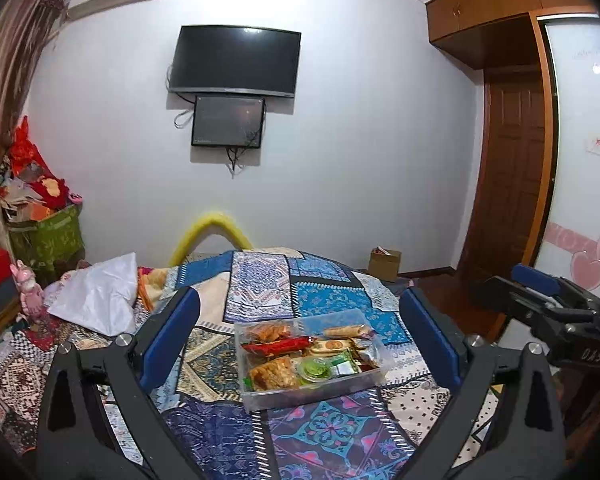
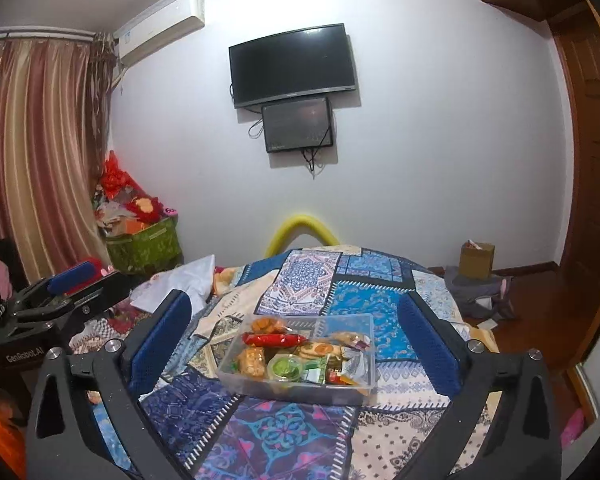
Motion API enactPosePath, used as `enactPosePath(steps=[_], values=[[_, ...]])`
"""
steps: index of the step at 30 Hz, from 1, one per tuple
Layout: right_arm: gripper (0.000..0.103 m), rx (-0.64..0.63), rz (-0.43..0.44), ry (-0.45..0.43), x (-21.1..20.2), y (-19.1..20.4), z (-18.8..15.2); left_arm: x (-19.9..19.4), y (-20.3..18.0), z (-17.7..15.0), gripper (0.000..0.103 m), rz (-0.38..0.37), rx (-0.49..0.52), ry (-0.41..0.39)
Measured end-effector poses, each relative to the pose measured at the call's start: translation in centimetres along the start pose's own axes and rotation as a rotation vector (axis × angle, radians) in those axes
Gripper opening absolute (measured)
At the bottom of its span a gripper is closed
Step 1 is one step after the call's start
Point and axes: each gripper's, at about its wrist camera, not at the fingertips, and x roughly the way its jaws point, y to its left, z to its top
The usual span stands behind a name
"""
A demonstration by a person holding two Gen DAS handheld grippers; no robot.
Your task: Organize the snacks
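Note:
A clear plastic box (image 1: 370,376) sits on the patterned bedspread, filled with snacks: orange cracker packs (image 1: 272,374), a long red packet (image 1: 278,346), a green jelly cup (image 1: 315,370) and small wrapped biscuits. The box (image 2: 366,376) also shows in the right wrist view with the red packet (image 2: 274,339) and jelly cup (image 2: 286,367). My left gripper (image 1: 300,320) is open and empty, hovering above and in front of the box. My right gripper (image 2: 296,318) is open and empty, likewise short of the box. The right gripper shows at the left view's right edge (image 1: 540,296).
The bed with the blue patchwork spread (image 1: 324,296) fills the foreground. White cloth (image 1: 96,296) and piled clutter lie at the left. A yellow foam arch (image 1: 208,232) stands at the bed's far end. A cardboard box (image 2: 476,260) is on the floor at right.

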Motion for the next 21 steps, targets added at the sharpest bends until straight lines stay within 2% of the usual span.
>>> enactPosePath(steps=[21], values=[[0.103, 0.001, -0.001, -0.004, -1.7, 0.4, -0.9, -0.5, -0.2, -1.0, 0.102, 0.004, 0.008, 0.012]])
